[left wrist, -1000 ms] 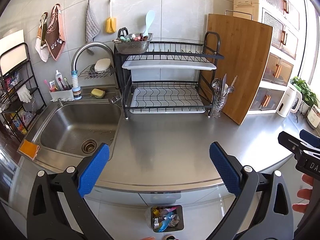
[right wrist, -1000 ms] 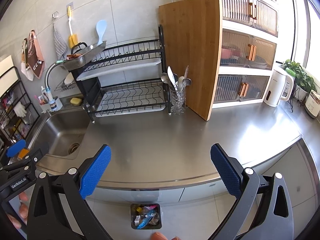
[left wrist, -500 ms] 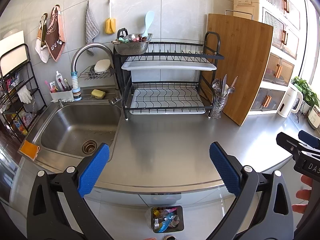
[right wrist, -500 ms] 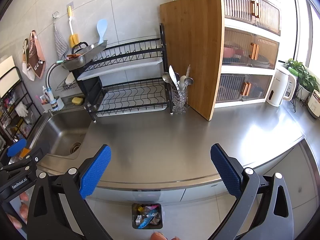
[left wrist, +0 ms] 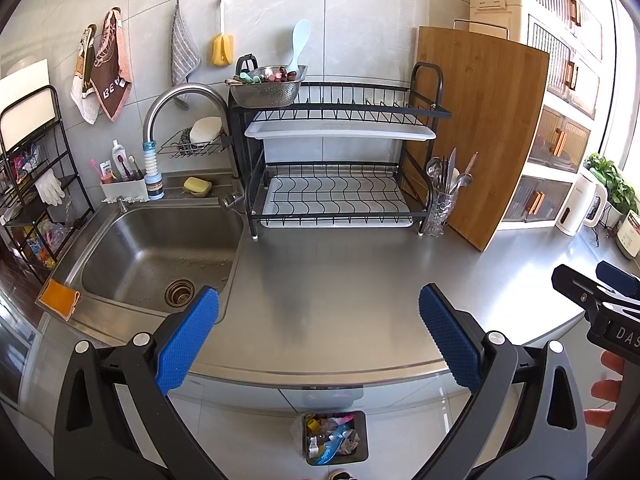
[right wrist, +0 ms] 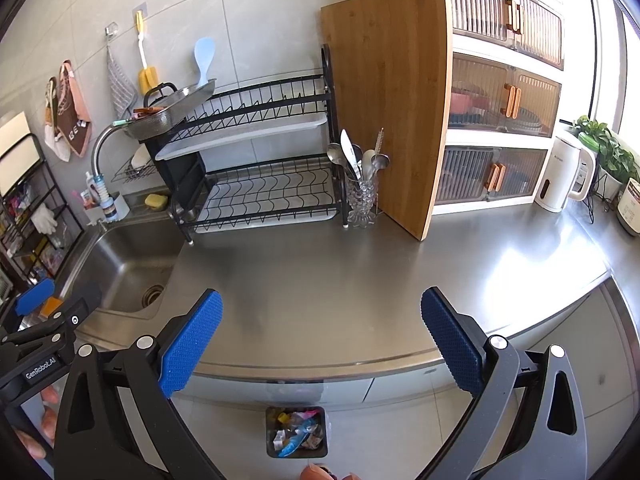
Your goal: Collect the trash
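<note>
A small dark trash bin (left wrist: pixel 335 437) stands on the floor below the counter's front edge, filled with colourful wrappers; the right wrist view has the bin (right wrist: pixel 296 432) low in the middle. My left gripper (left wrist: pixel 319 339) is open and empty, held above the steel counter (left wrist: pixel 340 280). My right gripper (right wrist: pixel 321 342) is likewise open with nothing between its blue pads (right wrist: pixel 191 342). Each gripper appears at the other view's edge: the right gripper (left wrist: pixel 600 300) and the left gripper (right wrist: pixel 38 320).
A steel sink (left wrist: pixel 156 256) lies left, with a black dish rack (left wrist: pixel 340 160), cutlery glass (left wrist: pixel 440 212) and tall wooden cutting board (left wrist: pixel 480 132) behind. A white kettle (right wrist: pixel 564 176) and cabinets (right wrist: pixel 504 100) stand right. An orange cloth (left wrist: pixel 58 298) hangs at the sink's corner.
Both views have drifted only slightly; the grippers stay open and nothing has been picked up or let go.
</note>
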Demonstrator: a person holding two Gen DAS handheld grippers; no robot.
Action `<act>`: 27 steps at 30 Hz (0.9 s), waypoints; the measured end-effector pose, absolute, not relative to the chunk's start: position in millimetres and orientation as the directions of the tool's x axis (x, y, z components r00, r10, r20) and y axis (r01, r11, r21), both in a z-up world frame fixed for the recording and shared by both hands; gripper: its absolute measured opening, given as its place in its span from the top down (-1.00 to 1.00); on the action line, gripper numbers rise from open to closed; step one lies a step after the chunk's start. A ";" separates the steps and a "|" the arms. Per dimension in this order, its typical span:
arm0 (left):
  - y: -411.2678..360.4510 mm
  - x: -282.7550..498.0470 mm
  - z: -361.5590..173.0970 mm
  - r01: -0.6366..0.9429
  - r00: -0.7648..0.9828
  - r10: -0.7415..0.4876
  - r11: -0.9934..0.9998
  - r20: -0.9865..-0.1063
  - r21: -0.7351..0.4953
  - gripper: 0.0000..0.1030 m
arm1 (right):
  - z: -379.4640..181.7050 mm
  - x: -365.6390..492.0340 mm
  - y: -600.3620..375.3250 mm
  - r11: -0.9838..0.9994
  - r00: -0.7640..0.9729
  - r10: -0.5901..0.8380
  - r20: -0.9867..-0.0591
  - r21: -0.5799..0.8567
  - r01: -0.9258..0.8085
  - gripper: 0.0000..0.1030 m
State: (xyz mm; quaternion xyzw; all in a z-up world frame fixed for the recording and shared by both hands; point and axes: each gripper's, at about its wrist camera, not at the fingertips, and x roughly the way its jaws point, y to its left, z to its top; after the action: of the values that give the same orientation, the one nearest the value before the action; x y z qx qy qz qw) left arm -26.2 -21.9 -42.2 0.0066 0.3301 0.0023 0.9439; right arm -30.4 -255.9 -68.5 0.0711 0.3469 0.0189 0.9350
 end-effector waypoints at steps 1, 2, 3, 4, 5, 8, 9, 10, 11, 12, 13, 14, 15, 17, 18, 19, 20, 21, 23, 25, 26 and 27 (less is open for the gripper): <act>-22.0 -26.5 -42.3 -0.001 0.783 0.010 1.000 -0.622 0.015 -0.85 | -68.8 -29.9 -255.2 0.989 0.759 0.084 -0.646 0.145 0.014 -0.94; -22.0 -26.8 -42.2 -0.002 0.783 0.011 1.000 -0.622 0.015 -0.85 | -69.2 -29.2 -254.6 0.989 0.758 0.086 -0.647 0.146 0.013 -0.94; -22.1 -27.2 -42.2 -0.002 0.783 0.010 1.000 -0.622 0.013 -0.85 | -69.4 -28.9 -254.2 0.989 0.757 0.087 -0.648 0.147 0.012 -0.94; -21.8 -27.5 -42.3 -0.003 0.783 0.010 1.000 -0.622 0.013 -0.85 | -69.4 -29.0 -253.7 0.989 0.757 0.088 -0.648 0.148 0.011 -0.94; -21.6 -27.6 -42.3 -0.004 0.783 0.011 1.000 -0.621 0.013 -0.85 | -69.3 -29.2 -253.4 0.989 0.758 0.086 -0.647 0.145 0.012 -0.94; -21.0 -28.3 -42.2 -0.004 0.784 0.008 1.000 -0.621 0.009 -0.85 | -68.7 -30.4 -253.7 0.990 0.758 0.085 -0.646 0.142 0.010 -0.94; -21.1 -28.7 -42.1 -0.004 0.784 0.009 1.000 -0.620 0.009 -0.85 | -68.4 -30.7 -253.7 0.990 0.759 0.084 -0.646 0.142 0.011 -0.94; -21.3 -28.9 -42.1 -0.004 0.785 0.009 1.000 -0.620 0.009 -0.85 | -68.3 -30.9 -253.6 0.990 0.759 0.084 -0.646 0.141 0.011 -0.94; -21.4 -29.0 -42.0 -0.004 0.785 0.008 1.000 -0.619 0.008 -0.85 | -68.3 -30.7 -253.8 0.990 0.759 0.084 -0.646 0.141 0.010 -0.94; -21.1 -29.1 -41.8 -0.004 0.785 0.006 1.000 -0.619 0.005 -0.85 | -68.0 -31.0 -253.9 0.990 0.759 0.084 -0.646 0.140 0.010 -0.94; -21.0 -29.2 -41.6 -0.003 0.785 0.004 1.000 -0.619 0.003 -0.85 | -67.8 -30.9 -254.2 0.990 0.759 0.084 -0.645 0.141 0.010 -0.94; -21.4 -29.2 -41.5 -0.003 0.785 0.004 1.000 -0.619 0.003 -0.85 | -67.8 -30.8 -254.2 0.990 0.760 0.084 -0.645 0.140 0.010 -0.94; -21.6 -29.2 -41.4 -0.003 0.785 0.004 1.000 -0.619 0.003 -0.85 | -67.6 -30.9 -254.2 0.990 0.760 0.083 -0.645 0.139 0.010 -0.94; -22.0 -28.9 -41.4 -0.001 0.784 0.003 1.000 -0.620 0.004 -0.85 | -67.3 -30.7 -254.9 0.990 0.760 0.082 -0.645 0.139 0.011 -0.94; -22.4 -28.9 -41.3 0.001 0.785 0.002 1.000 -0.620 0.005 -0.85 | -67.2 -30.8 -255.0 0.990 0.760 0.081 -0.645 0.138 0.012 -0.94; -22.8 -28.8 -41.1 0.003 0.785 0.001 1.000 -0.620 0.005 -0.85 | -66.9 -31.0 -255.2 0.990 0.760 0.079 -0.645 0.137 0.014 -0.94; -23.5 -28.4 -40.9 0.006 0.785 -0.002 1.000 -0.620 0.005 -0.85 | -66.6 -30.8 -256.0 0.990 0.759 0.079 -0.646 0.138 0.014 -0.94; -24.0 -28.2 -40.8 0.009 0.785 -0.004 1.000 -0.619 0.005 -0.85 | -66.7 -30.4 -256.5 0.990 0.759 0.080 -0.646 0.139 0.014 -0.94; -24.9 -28.4 -41.0 0.014 0.785 -0.008 1.000 -0.619 0.006 -0.85 | -66.5 -31.1 -257.4 0.991 0.760 0.074 -0.646 0.135 0.019 -0.94; -25.5 -28.7 -40.9 0.017 0.786 -0.009 1.000 -0.618 0.008 -0.85 | -66.3 -31.2 -258.0 0.991 0.760 0.069 -0.646 0.132 0.022 -0.94; -25.5 -28.5 -40.9 0.014 0.787 -0.006 1.000 -0.617 0.008 -0.85 | -66.2 -30.9 -258.0 0.991 0.759 0.069 -0.647 0.132 0.022 -0.94; -25.0 -28.5 -40.6 0.011 0.788 -0.007 1.000 -0.616 0.003 -0.85 | -66.4 -31.0 -258.2 0.991 0.760 0.070 -0.647 0.132 0.022 -0.94</act>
State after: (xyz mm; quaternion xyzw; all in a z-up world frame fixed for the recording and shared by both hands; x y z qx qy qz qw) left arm -28.5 -25.0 -40.6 0.0032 0.3256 -0.0049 0.9455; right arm -31.0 -258.2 -66.4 0.0658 0.3464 0.0128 0.9357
